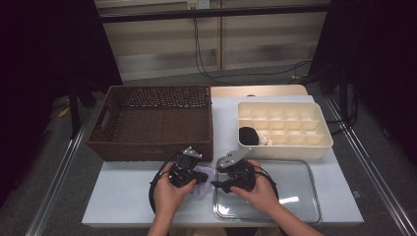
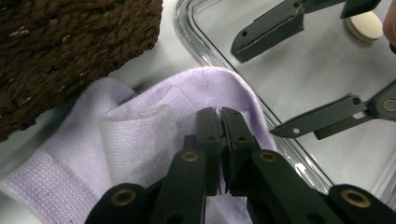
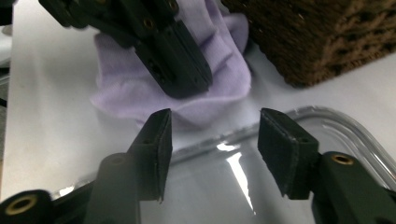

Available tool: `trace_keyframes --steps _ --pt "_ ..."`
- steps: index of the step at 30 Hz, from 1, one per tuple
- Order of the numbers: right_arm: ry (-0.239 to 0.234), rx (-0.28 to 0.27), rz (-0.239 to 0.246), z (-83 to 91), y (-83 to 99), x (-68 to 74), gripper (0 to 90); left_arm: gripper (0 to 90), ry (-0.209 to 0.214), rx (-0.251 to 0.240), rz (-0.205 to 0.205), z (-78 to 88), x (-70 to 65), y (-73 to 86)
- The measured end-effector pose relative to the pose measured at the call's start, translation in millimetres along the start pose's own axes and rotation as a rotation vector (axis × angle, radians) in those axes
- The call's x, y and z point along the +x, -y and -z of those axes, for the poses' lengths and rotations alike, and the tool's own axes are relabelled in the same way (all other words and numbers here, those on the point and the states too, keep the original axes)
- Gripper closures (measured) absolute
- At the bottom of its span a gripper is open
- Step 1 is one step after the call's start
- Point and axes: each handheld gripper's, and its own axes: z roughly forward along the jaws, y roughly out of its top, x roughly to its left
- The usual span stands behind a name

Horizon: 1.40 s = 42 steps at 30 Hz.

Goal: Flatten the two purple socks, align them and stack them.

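Between the wicker basket [image 1: 152,123] and the clear glass tray [image 1: 295,196], near the front of the white bench [image 1: 123,196], lies a crumpled lilac sock [image 2: 140,126]; one edge of it reaches the tray's rim. The left gripper [image 2: 219,114] comes down on the sock with its fingers drawn tight together, pinching a fold of the knit fabric. The right gripper [image 3: 212,140] hovers just beside it over the near corner of the tray; its fingers stand about half apart with nothing between them, pointing toward the sock and not touching it. Behind the tray, a cream divided box [image 1: 314,142] sits on the bench, well apart from the sock; one of its front compartments holds a dark rolled item [image 1: 248,135], and a small pale item [image 1: 267,140] lies in the next one.
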Motion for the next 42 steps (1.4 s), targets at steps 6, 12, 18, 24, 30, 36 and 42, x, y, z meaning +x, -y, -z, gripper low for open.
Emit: trace_keyframes --steps 6,12,18,24,30,36,42 --pt "-0.042 0.024 0.007 -8.4 -4.4 0.1 71.6 87.1 0.006 -0.016 0.011 1.1 2.6 3.1" --pt "-0.068 0.047 -0.012 -10.4 -9.2 0.8 88.6 87.4 -0.007 -0.014 0.004 7.1 1.4 4.8" --pt "-0.092 0.009 -0.048 3.2 -4.8 -6.4 88.7 87.8 -0.007 -0.055 0.031 21.3 2.1 9.2" --pt "-0.085 -0.019 -0.061 21.4 3.9 -13.6 88.7 87.8 -0.005 -0.096 0.054 34.6 4.6 12.9" --pt "-0.076 -0.015 -0.098 38.4 17.0 -23.4 88.6 87.8 0.006 -0.137 0.069 43.9 7.5 15.0" --pt "-0.058 -0.009 -0.121 50.5 33.8 -34.5 88.6 87.8 0.01 -0.142 0.078 45.5 13.0 15.9" --pt "-0.057 -0.013 -0.137 56.6 41.6 -36.7 88.6 87.9 0.013 -0.151 0.092 44.4 18.0 16.5"
